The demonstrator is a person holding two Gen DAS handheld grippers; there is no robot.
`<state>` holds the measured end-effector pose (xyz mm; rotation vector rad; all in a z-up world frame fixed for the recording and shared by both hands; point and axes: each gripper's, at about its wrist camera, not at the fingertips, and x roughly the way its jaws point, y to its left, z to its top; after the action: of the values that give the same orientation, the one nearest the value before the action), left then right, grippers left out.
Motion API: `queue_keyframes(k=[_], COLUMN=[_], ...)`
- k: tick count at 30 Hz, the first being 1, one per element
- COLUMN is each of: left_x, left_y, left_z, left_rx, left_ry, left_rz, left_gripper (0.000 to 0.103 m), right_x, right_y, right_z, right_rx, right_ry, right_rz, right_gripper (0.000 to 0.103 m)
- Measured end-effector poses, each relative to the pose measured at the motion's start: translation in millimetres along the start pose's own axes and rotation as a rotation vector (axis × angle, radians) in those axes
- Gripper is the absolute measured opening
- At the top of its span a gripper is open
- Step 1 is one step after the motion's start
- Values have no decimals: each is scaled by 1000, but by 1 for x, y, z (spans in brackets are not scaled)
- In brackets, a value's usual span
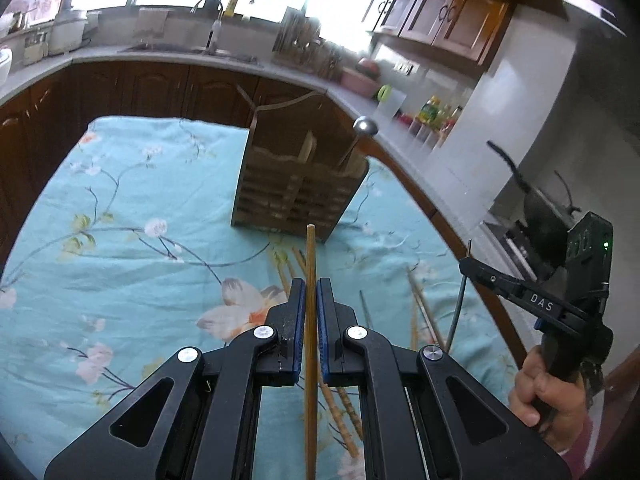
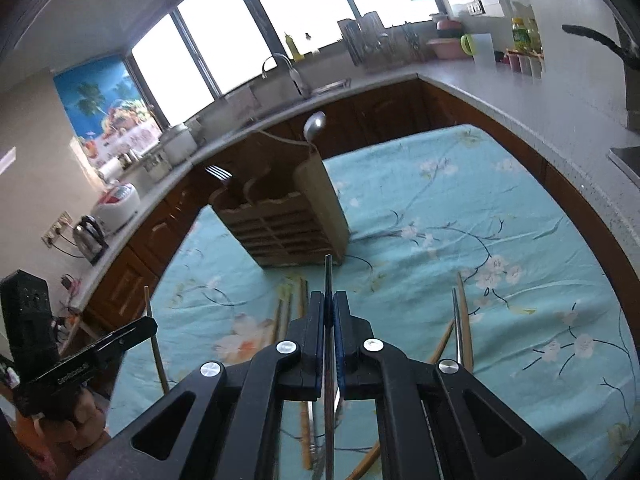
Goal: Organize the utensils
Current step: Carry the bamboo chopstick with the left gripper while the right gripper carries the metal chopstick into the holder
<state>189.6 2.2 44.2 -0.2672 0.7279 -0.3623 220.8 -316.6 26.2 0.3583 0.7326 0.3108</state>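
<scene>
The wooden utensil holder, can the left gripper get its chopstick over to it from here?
Probably yes. The left gripper is shut on a wooden chopstick, the wooden utensil holder stands just ahead, and nothing lies between.

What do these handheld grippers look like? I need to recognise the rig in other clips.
Both the left gripper and right gripper are matte black, with blue finger pads and silver pivot bolts. The right one's side carries white "DAS" lettering and a green indicator light. A pink sleeve cuff shows at the wrist.

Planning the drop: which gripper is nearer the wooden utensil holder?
Too close to call. Left gripper and right gripper both hover short of the utensil holder, each holding a chopstick.
</scene>
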Motion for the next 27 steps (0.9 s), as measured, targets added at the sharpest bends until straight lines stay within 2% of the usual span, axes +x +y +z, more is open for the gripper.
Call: queue_keyframes(k=[11, 27], left_x=[-29, -43], left_y=[-2, 3], left_z=[8, 27], left_rx=[6, 14], left_ry=[-79, -164], left_rz=[-11, 12], left_gripper=[5, 5], right_x=[-42, -42], right_y=[21, 33], right_z=[17, 31], right_rx=[-37, -62], right_ry=[-109, -164], right_rz=[51, 57], right_gripper=[5, 5])
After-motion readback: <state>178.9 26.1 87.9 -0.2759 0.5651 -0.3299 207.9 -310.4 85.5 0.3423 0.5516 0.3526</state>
